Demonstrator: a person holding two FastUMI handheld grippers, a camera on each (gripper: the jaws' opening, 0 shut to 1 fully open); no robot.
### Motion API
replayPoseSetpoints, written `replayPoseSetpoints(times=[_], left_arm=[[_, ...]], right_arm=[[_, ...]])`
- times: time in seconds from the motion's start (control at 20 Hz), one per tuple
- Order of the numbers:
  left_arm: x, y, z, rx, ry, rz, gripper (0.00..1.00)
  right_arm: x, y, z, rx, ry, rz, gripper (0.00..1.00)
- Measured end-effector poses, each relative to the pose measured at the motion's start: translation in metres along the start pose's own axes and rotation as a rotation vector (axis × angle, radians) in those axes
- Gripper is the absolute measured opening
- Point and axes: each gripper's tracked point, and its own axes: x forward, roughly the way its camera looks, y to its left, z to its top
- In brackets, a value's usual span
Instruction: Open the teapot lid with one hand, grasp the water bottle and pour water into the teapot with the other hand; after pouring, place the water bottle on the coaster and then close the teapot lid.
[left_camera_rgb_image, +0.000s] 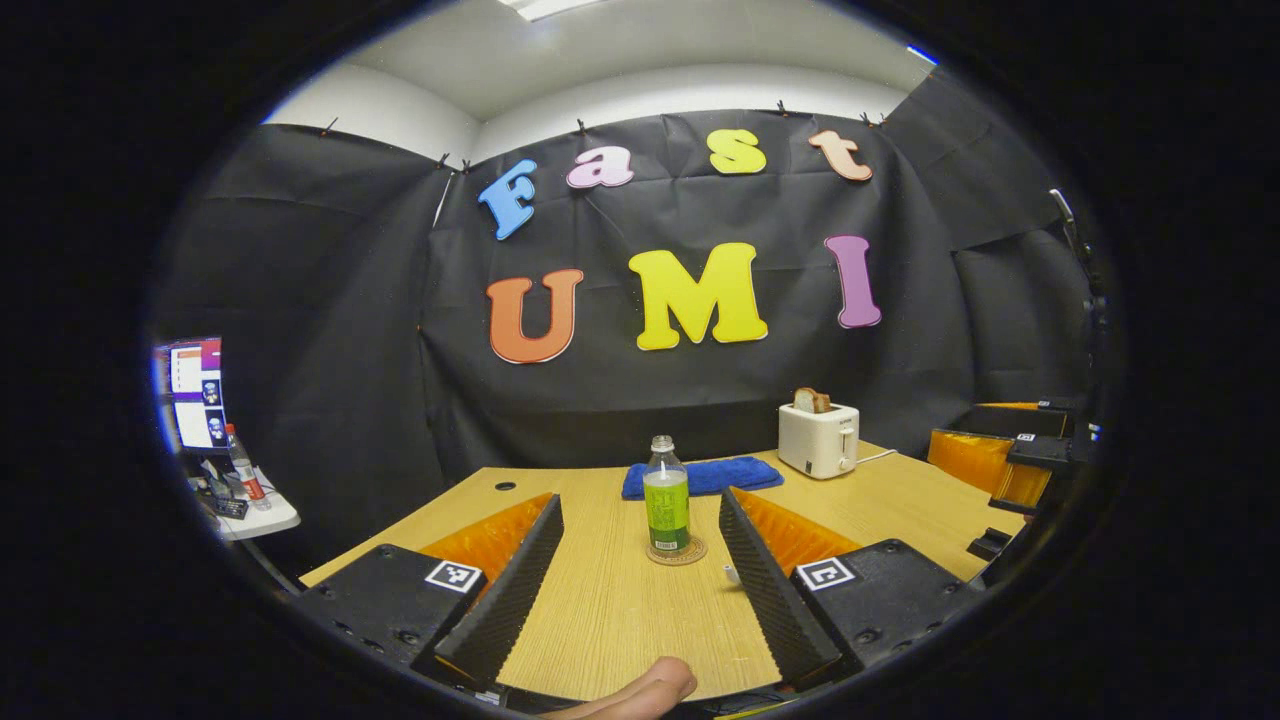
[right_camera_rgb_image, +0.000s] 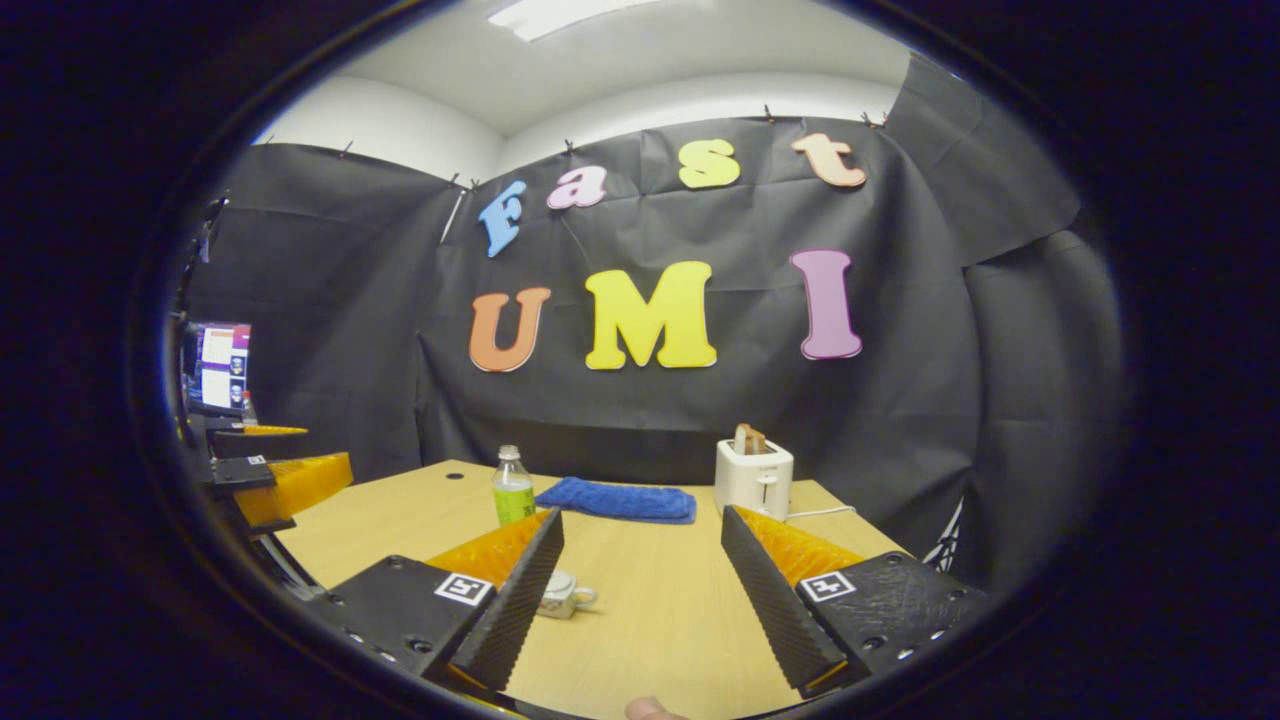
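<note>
A clear water bottle (left_camera_rgb_image: 666, 495) with a green label stands upright on a round coaster (left_camera_rgb_image: 676, 551) mid-table, ahead of my left gripper (left_camera_rgb_image: 640, 498), which is open and holds nothing. In the right gripper view the same bottle (right_camera_rgb_image: 512, 488) stands far left. A small white teapot (right_camera_rgb_image: 562, 592) sits on the table, half hidden behind the left finger of my right gripper (right_camera_rgb_image: 642, 515), which is also open and apart from it. A white sliver of the teapot (left_camera_rgb_image: 731, 573) peeks past the left gripper's right finger. Whether its lid is on I cannot tell.
A blue towel (left_camera_rgb_image: 702, 476) lies at the table's back edge beside a white toaster (left_camera_rgb_image: 818, 440) holding toast. The other gripper (left_camera_rgb_image: 1012, 462) hovers at the right edge. A monitor (left_camera_rgb_image: 195, 390) and side table stand off to the left. A fingertip (left_camera_rgb_image: 645, 688) shows at the bottom.
</note>
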Motion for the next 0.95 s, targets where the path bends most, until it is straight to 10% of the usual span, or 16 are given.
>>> replayPoseSetpoints(times=[0.95], left_arm=[[0.016, 0.01, -0.015, -0.043, 0.024, 0.018, 0.98]], right_arm=[[0.005, 0.012, -0.004, 0.008, 0.009, 0.028, 0.95]])
